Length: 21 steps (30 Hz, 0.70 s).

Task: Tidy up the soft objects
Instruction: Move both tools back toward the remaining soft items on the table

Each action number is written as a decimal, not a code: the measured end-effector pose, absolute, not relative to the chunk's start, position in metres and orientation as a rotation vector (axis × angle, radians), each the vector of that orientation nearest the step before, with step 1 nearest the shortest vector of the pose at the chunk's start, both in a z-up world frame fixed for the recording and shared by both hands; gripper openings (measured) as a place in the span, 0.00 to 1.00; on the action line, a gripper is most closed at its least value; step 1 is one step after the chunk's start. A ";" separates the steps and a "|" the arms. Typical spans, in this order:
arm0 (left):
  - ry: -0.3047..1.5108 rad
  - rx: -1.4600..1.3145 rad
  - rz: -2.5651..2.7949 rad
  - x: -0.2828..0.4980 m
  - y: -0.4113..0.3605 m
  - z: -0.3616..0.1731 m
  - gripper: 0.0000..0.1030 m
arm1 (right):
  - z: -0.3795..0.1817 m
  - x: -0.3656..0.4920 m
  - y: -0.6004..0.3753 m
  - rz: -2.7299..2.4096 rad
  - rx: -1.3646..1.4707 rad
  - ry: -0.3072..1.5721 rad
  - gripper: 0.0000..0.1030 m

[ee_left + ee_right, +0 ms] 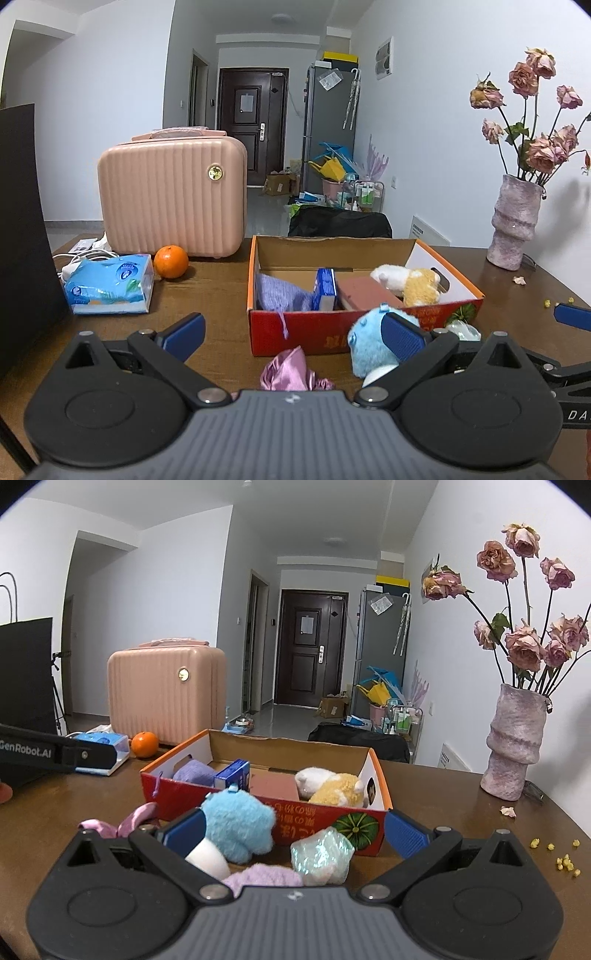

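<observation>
both claws spread wide with nothing pinched, left gripper [293, 334] and right gripper [293, 829] low over the table [214, 288], blue plush [238, 825] just in front of the cardboard box [173, 797], pink satin scrunchie [284, 371] beside it

Open left gripper [293, 334], box [295, 328] (toys inside)

A glossy wooden table [461, 812], a cardboard box [332, 825], a fluffy blue plush [240, 823] and shiny satin cloth [284, 373] are seen.
</observation>
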<state>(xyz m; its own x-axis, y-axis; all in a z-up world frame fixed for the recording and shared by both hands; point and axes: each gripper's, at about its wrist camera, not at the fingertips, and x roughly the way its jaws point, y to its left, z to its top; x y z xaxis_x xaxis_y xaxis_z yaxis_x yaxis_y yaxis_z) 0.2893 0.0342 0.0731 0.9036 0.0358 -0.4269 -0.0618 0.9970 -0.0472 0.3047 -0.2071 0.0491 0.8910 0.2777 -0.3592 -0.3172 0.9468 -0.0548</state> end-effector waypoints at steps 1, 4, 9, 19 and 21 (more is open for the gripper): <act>0.441 -0.059 0.049 0.286 0.034 0.072 1.00 | 0.049 0.302 -0.207 0.310 -0.116 0.356 1.00; 0.441 -0.056 0.043 0.278 0.034 0.072 1.00 | 0.048 0.293 -0.207 0.312 -0.123 0.355 1.00; 0.448 -0.060 0.033 0.266 0.034 0.069 1.00 | 0.044 0.280 -0.207 0.318 -0.130 0.359 1.00; 0.471 -0.067 0.014 0.244 0.034 0.057 1.00 | 0.032 0.258 -0.208 0.328 -0.132 0.386 1.00; 0.480 -0.062 0.008 0.241 0.032 0.054 1.00 | 0.030 0.255 -0.209 0.331 -0.133 0.390 1.00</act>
<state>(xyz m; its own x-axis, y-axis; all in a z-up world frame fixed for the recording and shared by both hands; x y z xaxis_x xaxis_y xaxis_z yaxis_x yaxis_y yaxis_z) 0.2410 0.0323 0.0543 0.8869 -0.0073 -0.4619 -0.0220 0.9981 -0.0582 0.2547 -0.2086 0.0301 0.8722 0.2909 -0.3933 -0.3415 0.9377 -0.0637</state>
